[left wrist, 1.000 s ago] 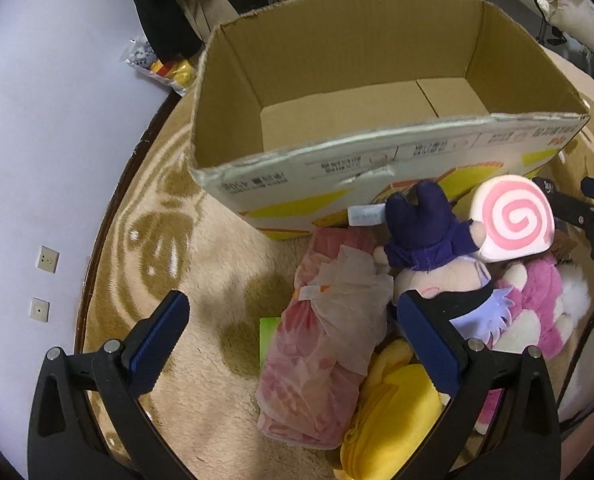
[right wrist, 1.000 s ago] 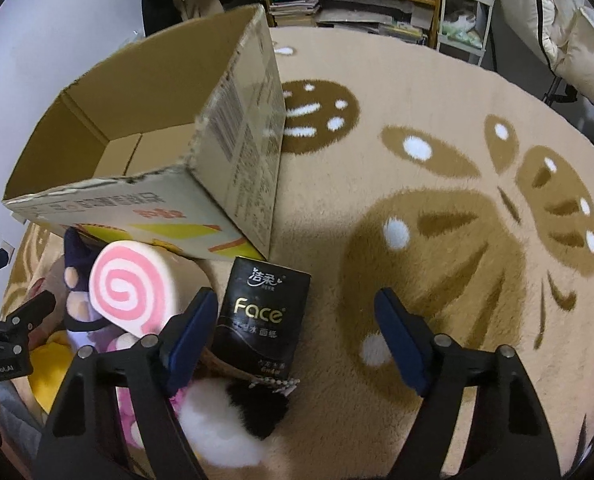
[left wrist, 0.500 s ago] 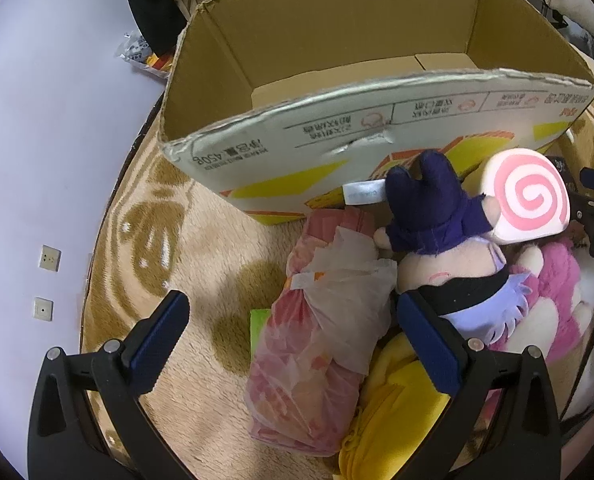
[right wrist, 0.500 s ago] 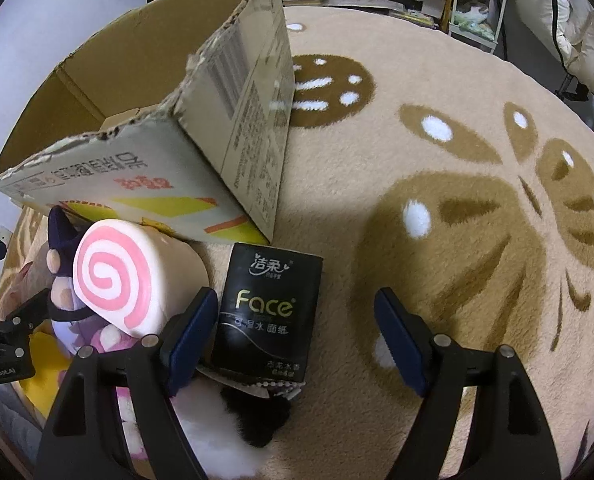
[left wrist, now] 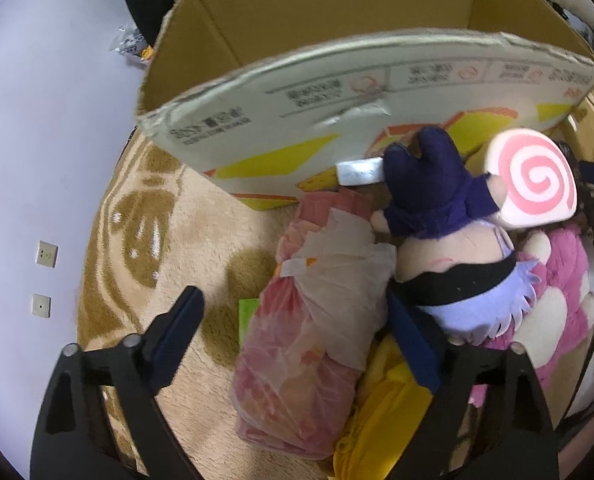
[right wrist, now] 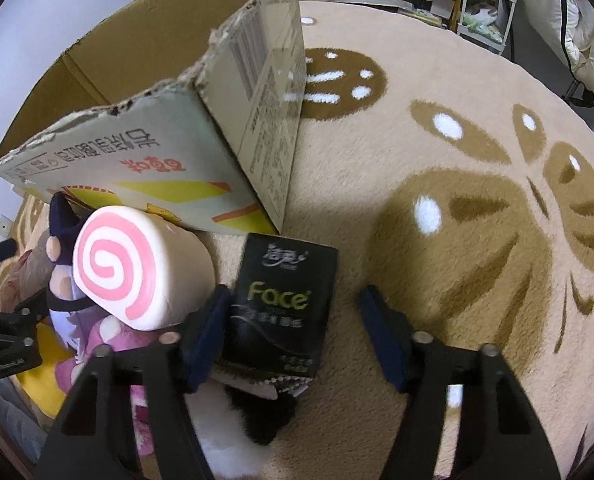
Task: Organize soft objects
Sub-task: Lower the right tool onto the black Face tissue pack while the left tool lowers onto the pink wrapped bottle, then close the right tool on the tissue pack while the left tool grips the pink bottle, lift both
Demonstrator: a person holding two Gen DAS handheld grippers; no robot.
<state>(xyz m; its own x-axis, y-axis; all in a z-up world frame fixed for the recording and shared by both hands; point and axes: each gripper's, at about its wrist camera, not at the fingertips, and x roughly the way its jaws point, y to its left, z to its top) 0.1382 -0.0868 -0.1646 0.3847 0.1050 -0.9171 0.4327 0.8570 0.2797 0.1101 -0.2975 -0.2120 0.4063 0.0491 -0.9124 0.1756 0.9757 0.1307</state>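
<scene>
Currently we hold the left gripper (left wrist: 297,344) over the pink bag (left wrist: 309,344), jaws closing with the bag between them, pads not yet pressing. Our right gripper (right wrist: 297,336) is closing around the black tissue pack (right wrist: 283,308) on the rug (right wrist: 437,152); its left pad sits just beside the pack, the right pad apart. Both lie before the open box (left wrist: 337,92), beside the swirl plush (right wrist: 137,268).
</scene>
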